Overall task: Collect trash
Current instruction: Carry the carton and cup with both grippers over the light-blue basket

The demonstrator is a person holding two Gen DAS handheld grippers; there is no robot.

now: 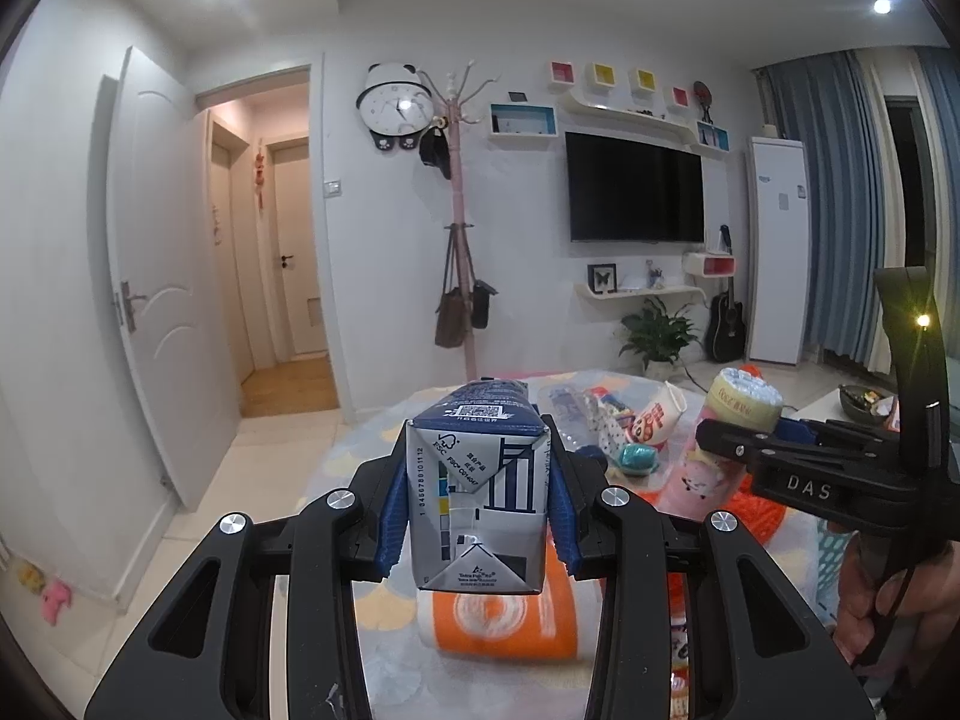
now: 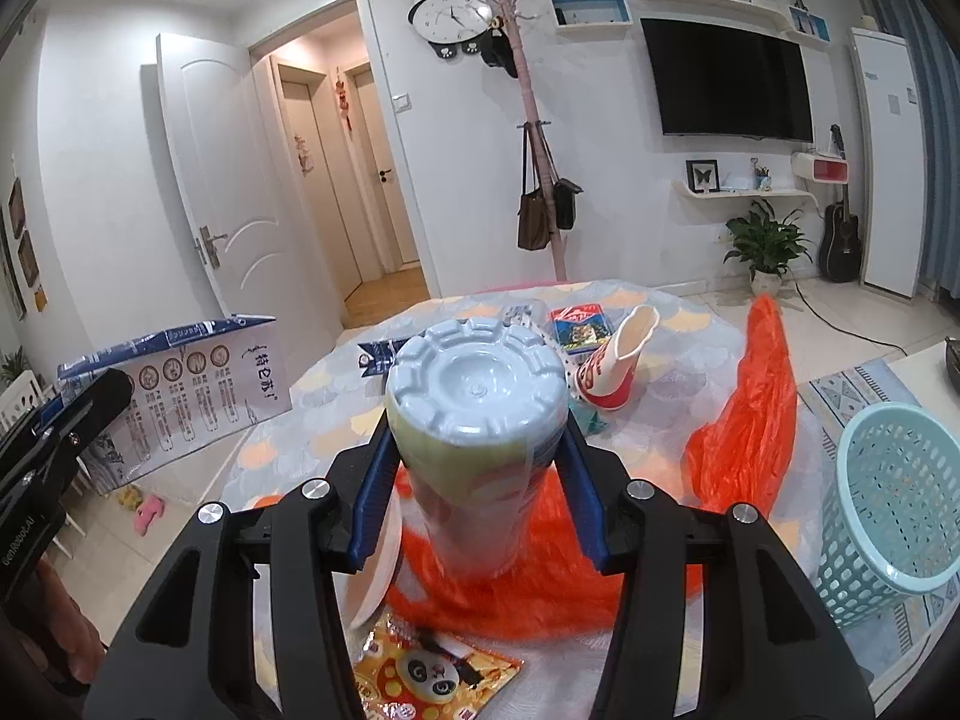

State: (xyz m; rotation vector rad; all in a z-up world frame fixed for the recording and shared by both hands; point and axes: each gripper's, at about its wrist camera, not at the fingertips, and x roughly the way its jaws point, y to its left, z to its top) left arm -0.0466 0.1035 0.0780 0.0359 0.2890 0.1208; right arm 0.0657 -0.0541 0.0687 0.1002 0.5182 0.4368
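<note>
You had a blue and white milk carton [image 1: 477, 498] pinched between the blue pads of your left gripper [image 1: 477, 510], lifted clear above the tabletop [image 1: 360, 468] with its folded bottom end facing the camera. Your right gripper [image 2: 477, 480] was clamped on a plastic bottle [image 2: 474, 420], its pale ribbed base turned toward the lens and its yellow and pink label running back between the fingers. From the right wrist view the carton [image 2: 174, 384] showed at the left, held up off the tabletop's edge, and from the left wrist view the bottle [image 1: 741, 414] hung at the right in the other gripper, with your hand [image 1: 888, 600] wrapped around its handle. Under the bottle an orange plastic bag [image 2: 744, 420] lay spread over the patterned cloth of the tabletop, reaching toward the far right edge. A snack wrapper with a panda face [image 2: 432, 672] lay just in front of the bag at the near edge, and the rim of a white plate [image 2: 378, 570] showed beside it. Farther back a red and white paper cup [image 2: 612, 360] lay tipped on its side, near a small blue packet [image 2: 579, 324]. A light blue basket [image 2: 888, 492] stood on the floor to the right of the tabletop. Beyond it all were a pink coat stand [image 2: 534, 138], a panda clock [image 2: 450, 12] and a wall television [image 2: 726, 84].
</note>
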